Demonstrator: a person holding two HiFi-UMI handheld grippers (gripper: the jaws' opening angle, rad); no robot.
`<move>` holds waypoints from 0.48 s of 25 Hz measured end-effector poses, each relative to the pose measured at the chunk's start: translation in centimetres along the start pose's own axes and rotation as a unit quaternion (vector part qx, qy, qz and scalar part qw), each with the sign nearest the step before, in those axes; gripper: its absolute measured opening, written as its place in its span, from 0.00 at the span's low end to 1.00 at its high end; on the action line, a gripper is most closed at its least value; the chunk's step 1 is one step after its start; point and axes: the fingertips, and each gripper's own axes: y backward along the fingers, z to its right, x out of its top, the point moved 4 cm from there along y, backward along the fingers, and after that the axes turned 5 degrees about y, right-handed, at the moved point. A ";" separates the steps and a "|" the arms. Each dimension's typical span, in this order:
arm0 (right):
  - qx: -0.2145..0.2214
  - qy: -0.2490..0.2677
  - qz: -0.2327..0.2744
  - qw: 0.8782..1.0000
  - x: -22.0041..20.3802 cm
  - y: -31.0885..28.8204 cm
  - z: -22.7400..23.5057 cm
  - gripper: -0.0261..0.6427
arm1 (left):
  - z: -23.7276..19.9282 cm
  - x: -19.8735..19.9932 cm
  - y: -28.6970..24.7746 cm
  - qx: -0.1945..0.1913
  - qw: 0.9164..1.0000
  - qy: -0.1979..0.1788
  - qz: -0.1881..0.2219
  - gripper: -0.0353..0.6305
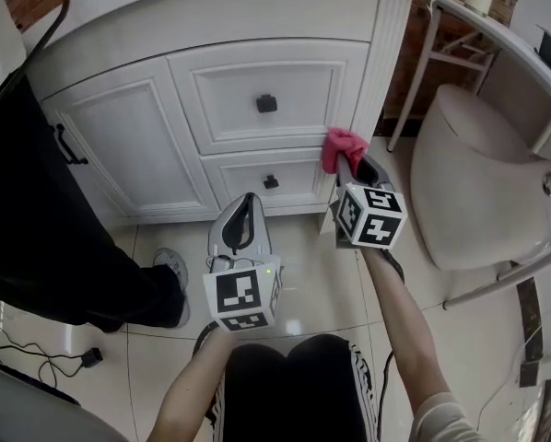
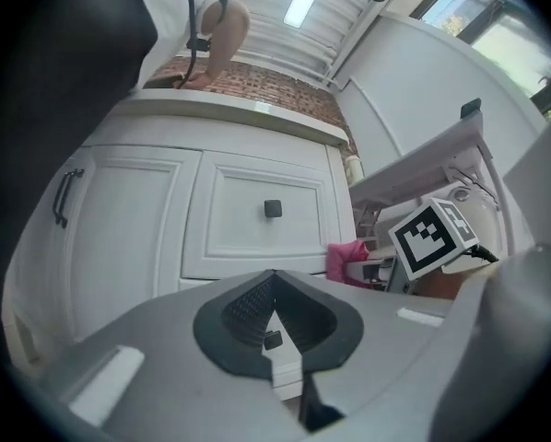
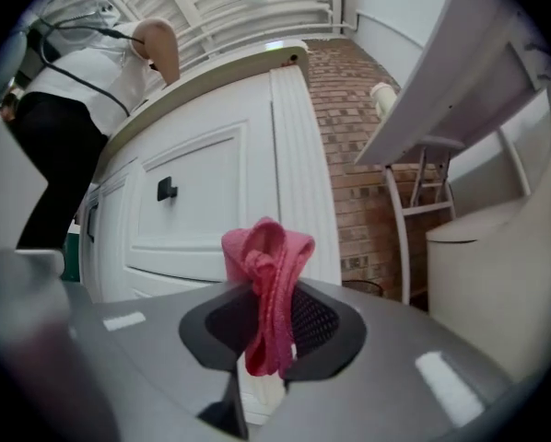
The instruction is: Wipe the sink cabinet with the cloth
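The right hand-held gripper has its jaws pinched on a crumpled pink fabric cloth. The cloth bunches above the jaw tips and a fold hangs down between the pads.

In the head view the cloth sits at the right edge of the lower drawer of the white panelled sink cabinet, beside the fluted corner post. Contact between cloth and cabinet cannot be confirmed.

The left hand-held gripper has its jaws pressed together at the tips with nothing between them. It points at the cabinet above the glossy tiled floor and is well apart from the cloth.

Each drawer carries a square black knob – upper, lower.
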 end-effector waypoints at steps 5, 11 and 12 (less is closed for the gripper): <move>-0.012 -0.033 0.003 0.999 0.0 1.5 0.7 0.13 | -0.8 -0.9 -0.5 -0.008 0.999 -0.046 0.000 0.07; 0.165 -0.084 0.020 0.983 -1.3 1.2 -13.3 0.13 | -6.9 -2.4 2.3 0.058 0.998 -0.025 0.021 0.07; 0.193 -0.078 0.014 0.978 -2.2 0.4 -16.0 0.13 | -8.1 -2.9 2.7 0.071 0.997 -0.014 0.019 0.07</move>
